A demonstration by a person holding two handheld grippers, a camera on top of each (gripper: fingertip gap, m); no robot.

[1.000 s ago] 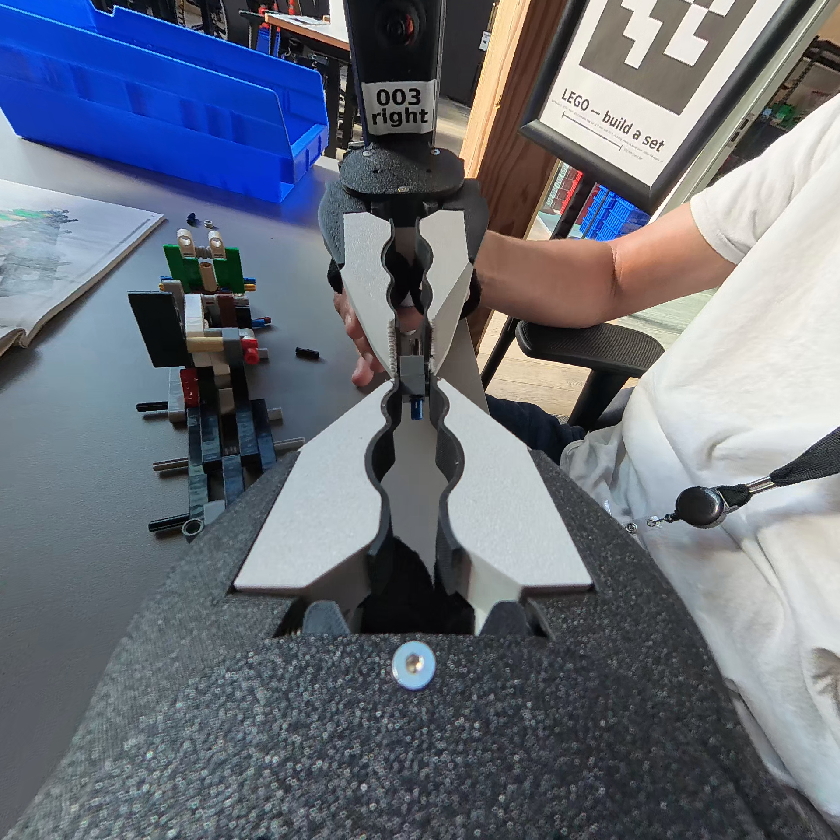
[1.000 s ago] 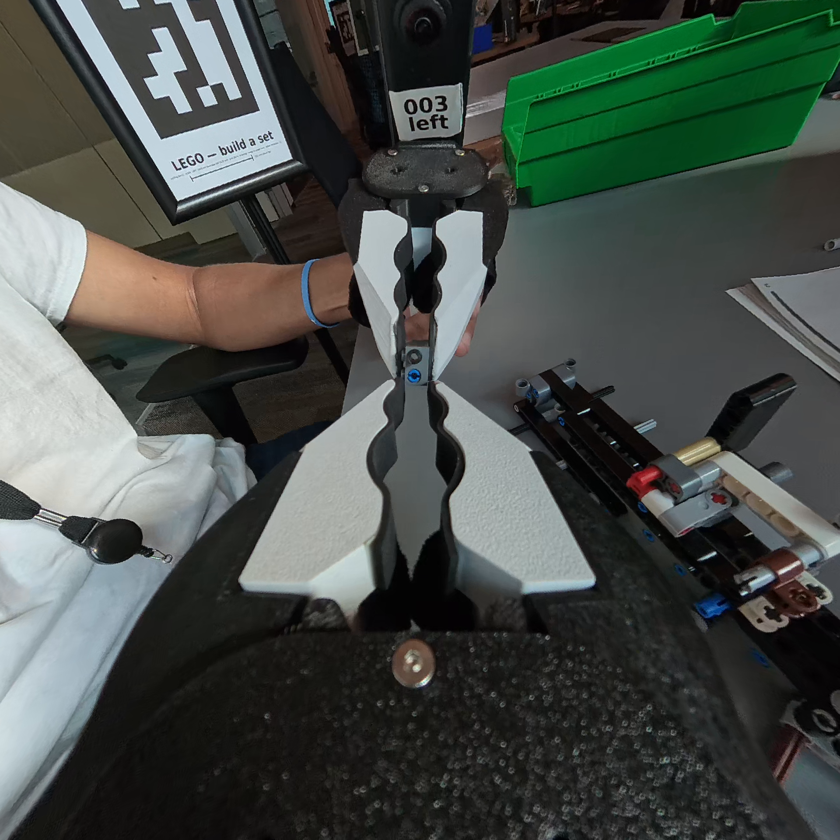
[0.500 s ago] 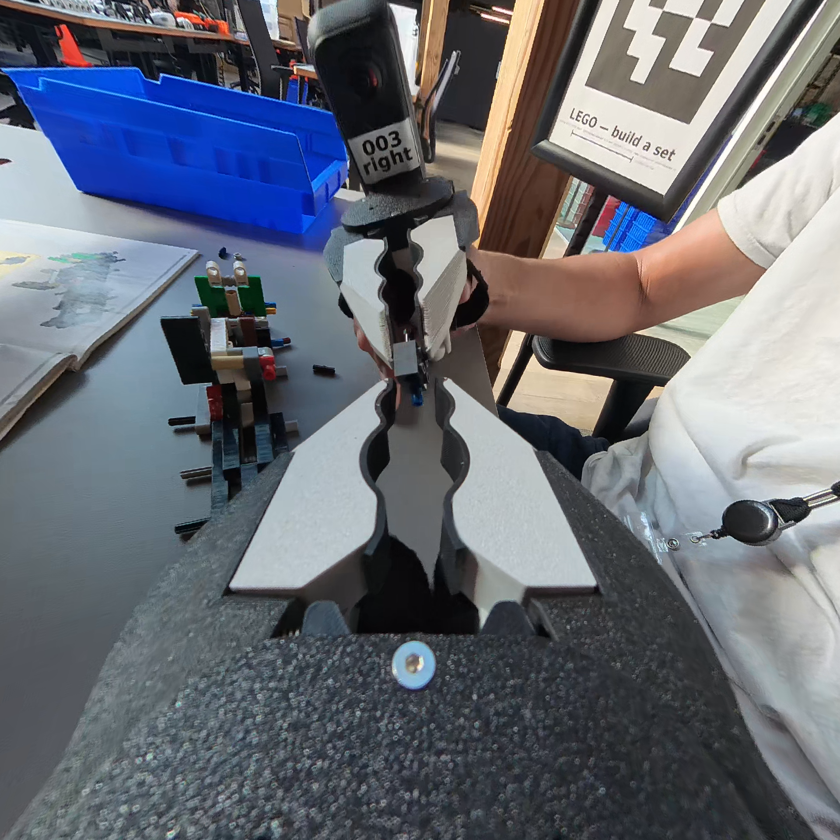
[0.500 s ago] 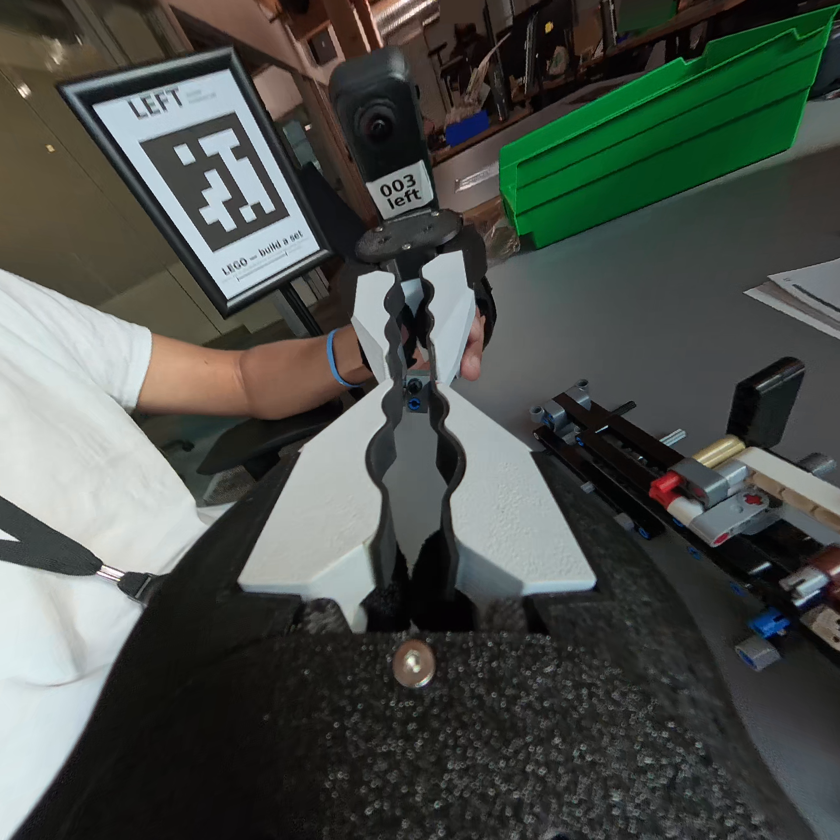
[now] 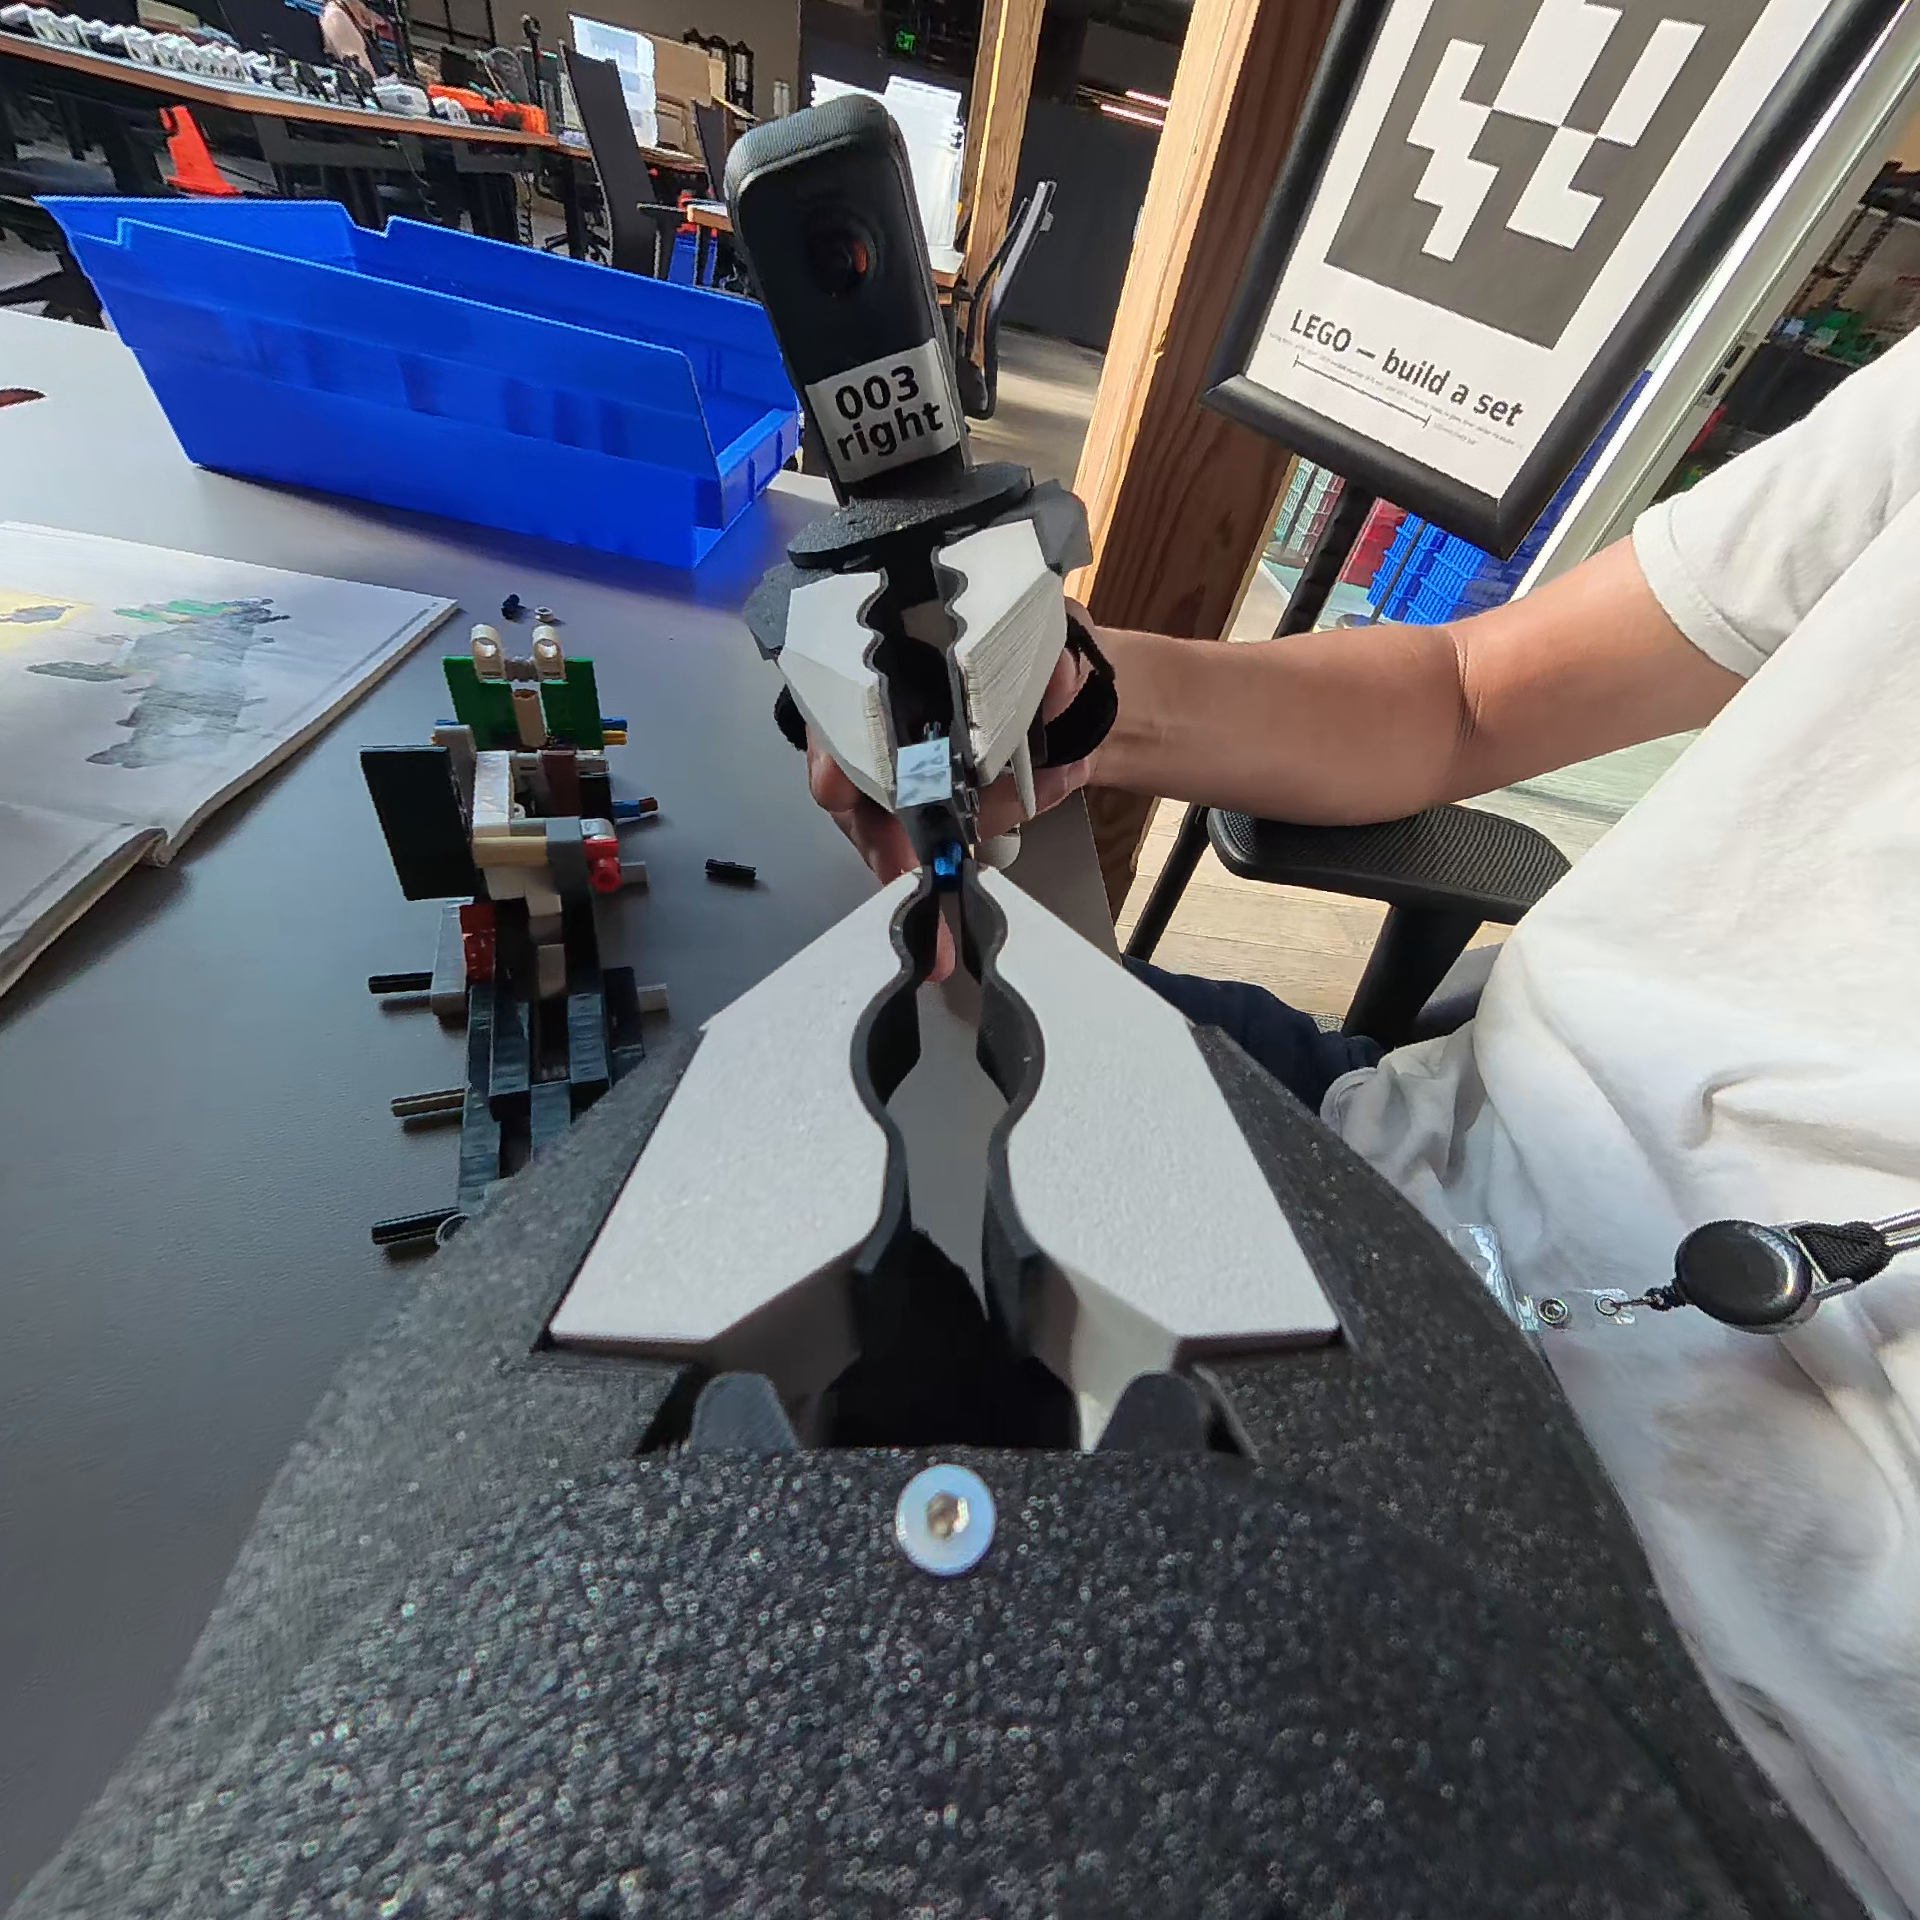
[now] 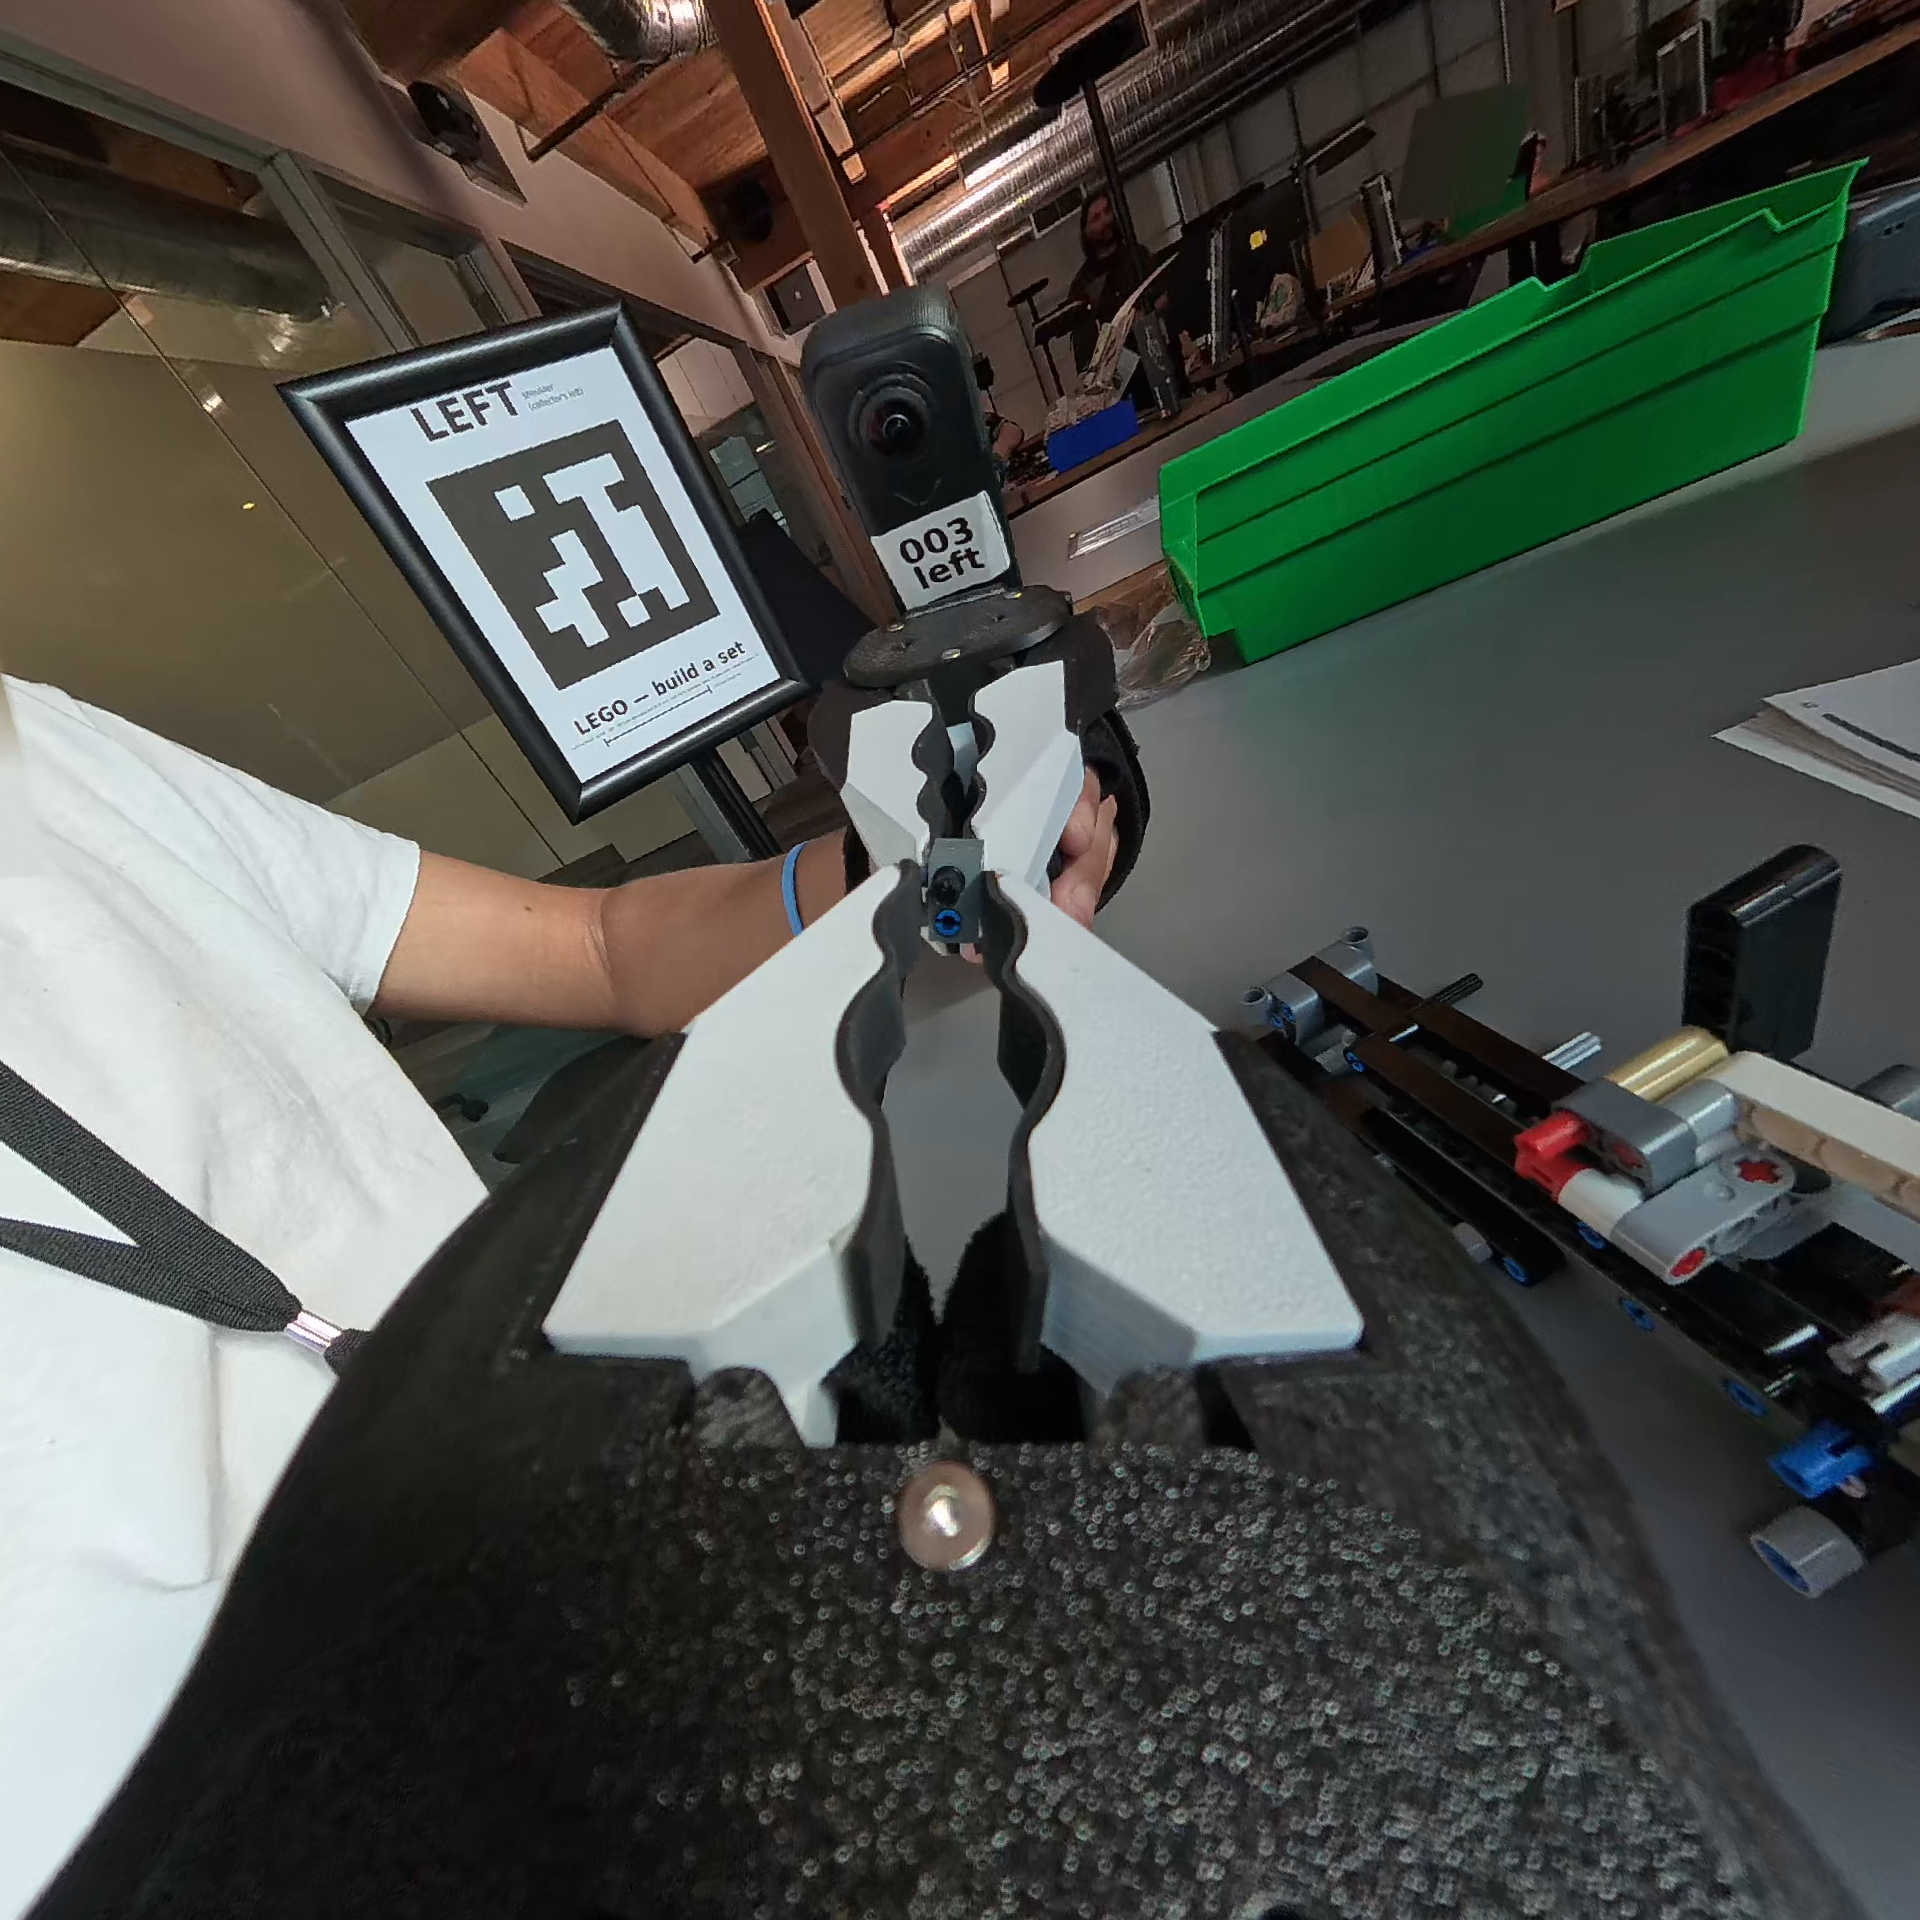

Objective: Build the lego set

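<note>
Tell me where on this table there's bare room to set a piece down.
Widest: the grey tabletop between the green plastic bin, the white paper stack and the long black brick model. Also the stretch nearer than the open instruction booklet, left of that model. Crowded: around the model, with a loose black pin beside it.

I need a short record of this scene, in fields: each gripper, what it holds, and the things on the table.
left gripper: tips closed about a blue pin
right gripper: shut on a small grey piece that bears the pin
position: the two grippers meet tip to tip above the table edge
nearest on table: partly built brick model, loose black pin
farther: open booklet, blue bin, green bin
</note>
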